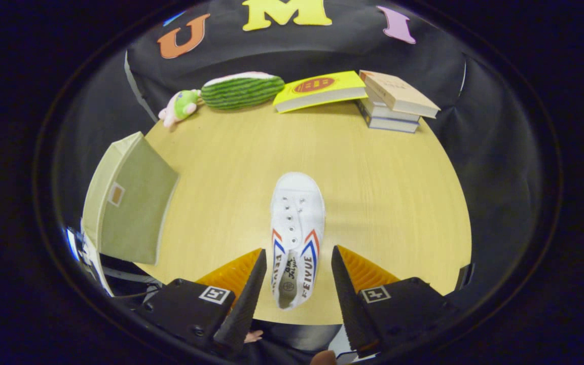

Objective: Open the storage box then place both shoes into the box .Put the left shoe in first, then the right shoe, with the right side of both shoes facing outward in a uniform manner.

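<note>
hand-held gripper point(296, 268): fingers spread, flanking the shoe's heel, not touching | shoe point(297, 233): on counter point(383, 192), toe pointing away | storage box point(130, 208): left of shoe, at counter edge

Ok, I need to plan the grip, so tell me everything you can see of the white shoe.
The white shoe is a low canvas-looking sneaker with metal eyelets, no laces visible, and red and blue chevron stripes on both sides. It lies upright on its sole on the wooden table, toe pointing away, heel opening toward the gripper. Its heel end sits between the open fingers, which do not touch it. Only the table touches it.
</note>
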### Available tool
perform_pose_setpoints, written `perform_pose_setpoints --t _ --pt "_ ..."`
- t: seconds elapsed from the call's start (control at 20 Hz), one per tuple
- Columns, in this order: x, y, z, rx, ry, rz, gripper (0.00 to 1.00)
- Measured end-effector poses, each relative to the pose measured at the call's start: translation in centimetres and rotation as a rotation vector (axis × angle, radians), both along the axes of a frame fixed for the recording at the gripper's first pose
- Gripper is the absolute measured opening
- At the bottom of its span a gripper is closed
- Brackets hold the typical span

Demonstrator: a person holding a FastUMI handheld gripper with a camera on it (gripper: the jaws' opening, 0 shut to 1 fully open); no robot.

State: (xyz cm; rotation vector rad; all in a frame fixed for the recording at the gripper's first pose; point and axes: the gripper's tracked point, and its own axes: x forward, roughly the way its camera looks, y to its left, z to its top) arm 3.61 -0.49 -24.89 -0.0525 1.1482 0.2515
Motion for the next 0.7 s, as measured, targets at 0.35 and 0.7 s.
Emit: perform_pose_setpoints --t 0.35,0.7 --pt "0.7 -1.3 -5.1 0.036 0.124 -0.012 0.78" --pt "0.9 0.0 -7.0 0.099 0.206 -0.009 0.74"
